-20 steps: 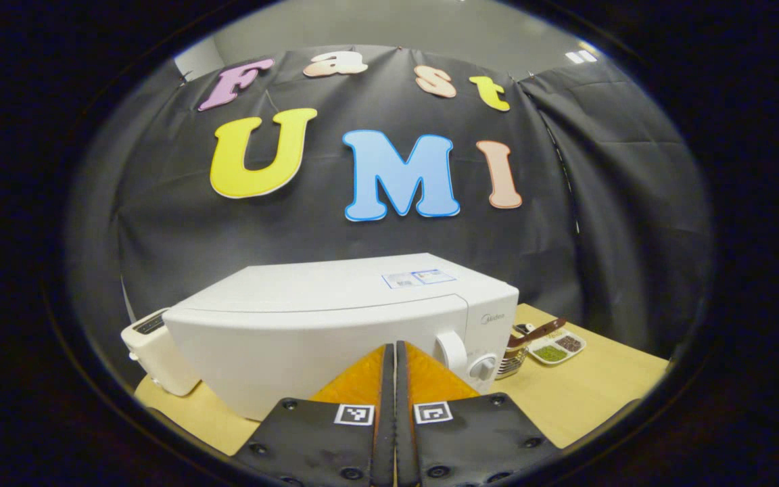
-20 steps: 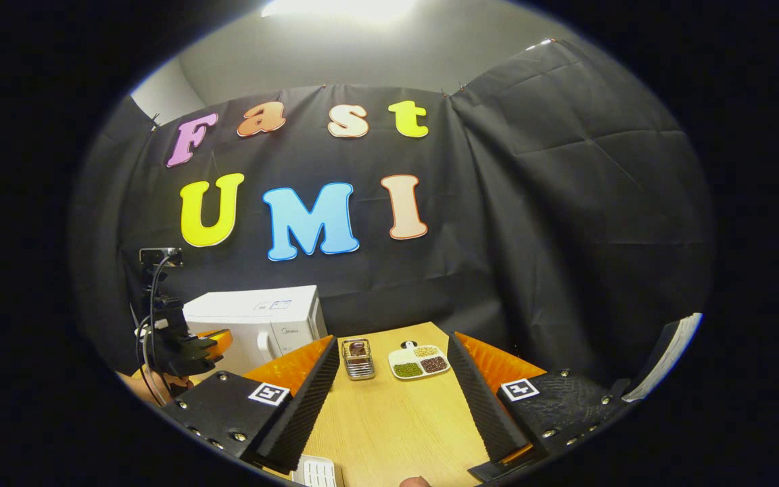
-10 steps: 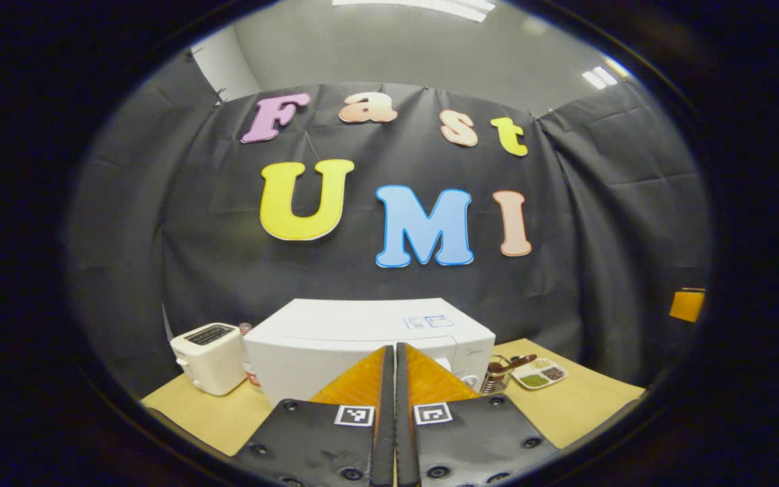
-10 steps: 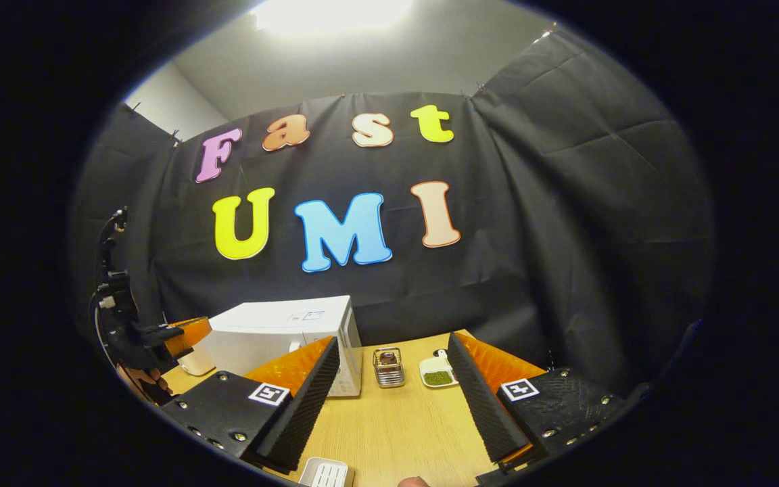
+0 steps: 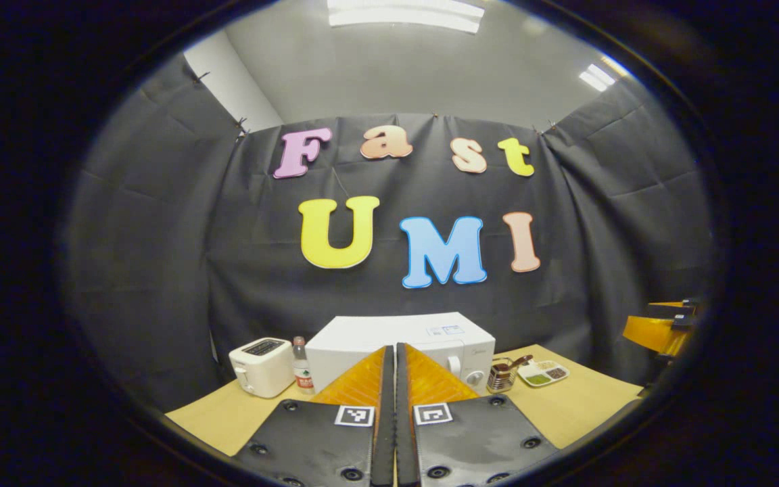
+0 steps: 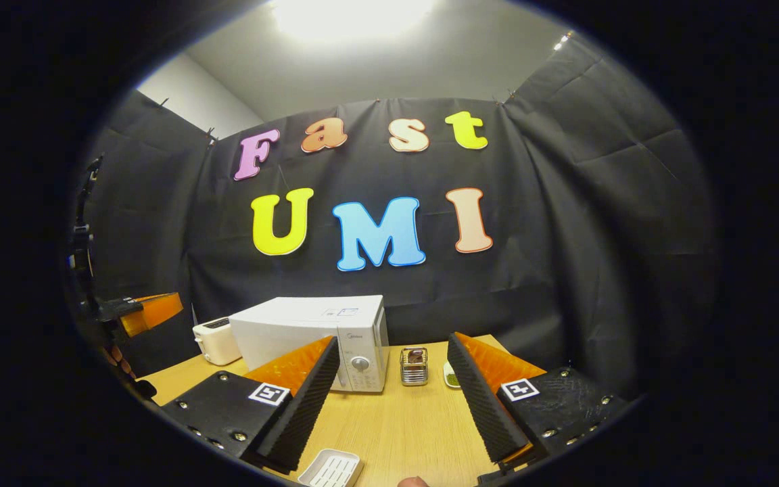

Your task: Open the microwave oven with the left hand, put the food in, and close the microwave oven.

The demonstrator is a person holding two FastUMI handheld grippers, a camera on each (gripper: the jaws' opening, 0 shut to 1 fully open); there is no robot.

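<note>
The white microwave (image 5: 423, 333) stands at the back of the wooden table (image 5: 579, 406) with its door closed. In the right gripper view the microwave (image 6: 308, 331) sits left of centre. My left gripper (image 5: 390, 349) is shut with nothing between its fingers and points at the microwave front from a distance. My right gripper (image 6: 389, 353) is open and empty above the table. A white divided dish (image 5: 544, 372) of green and brown food lies to the right of the microwave. In the right gripper view the dish (image 6: 448, 374) is mostly hidden behind a finger.
A wire basket (image 6: 414, 366) holding a brown item stands between microwave and dish. A white toaster (image 5: 261, 366) and a small bottle (image 5: 301, 366) stand left of the microwave. A white slotted tray (image 6: 331, 469) lies near the front edge. The left gripper (image 6: 149, 310) hangs at far left.
Both grippers have drawn back from the microwave and tilted up, so it looks smaller and farther. The left gripper stays shut and the right stays open.
</note>
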